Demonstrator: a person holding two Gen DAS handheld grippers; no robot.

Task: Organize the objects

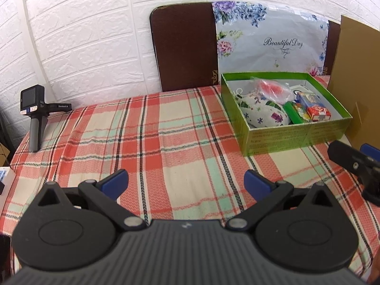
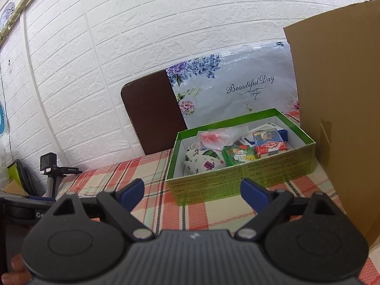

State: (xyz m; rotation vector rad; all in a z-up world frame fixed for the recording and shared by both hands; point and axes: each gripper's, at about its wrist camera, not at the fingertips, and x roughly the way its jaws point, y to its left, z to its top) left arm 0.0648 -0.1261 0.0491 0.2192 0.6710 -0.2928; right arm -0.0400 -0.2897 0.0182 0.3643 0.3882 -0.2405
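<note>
Green box (image 1: pixel 294 135): one, open-topped card, probably light; lies at the far right of the plaid cloth (image 1: pixel 147 142); best taken by a side wall.
Contents: one soft patterned pouch (image 1: pixel 261 114), one crinkly bag (image 1: pixel 270 89), three small packets (image 1: pixel 313 109) visible.
Left gripper (image 1: pixel 185 184): wide, empty.
Right gripper (image 2: pixel 191 191): wide, empty, near the box front.

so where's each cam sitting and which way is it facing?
Left wrist: on the left gripper, facing across the plaid table to the wall; own open jaws show, the right gripper at the edge.
Right wrist: on the right gripper, nearer the green box; own open jaws, a fingertip.
Shared: green box, floral bag, cardboard.
</note>
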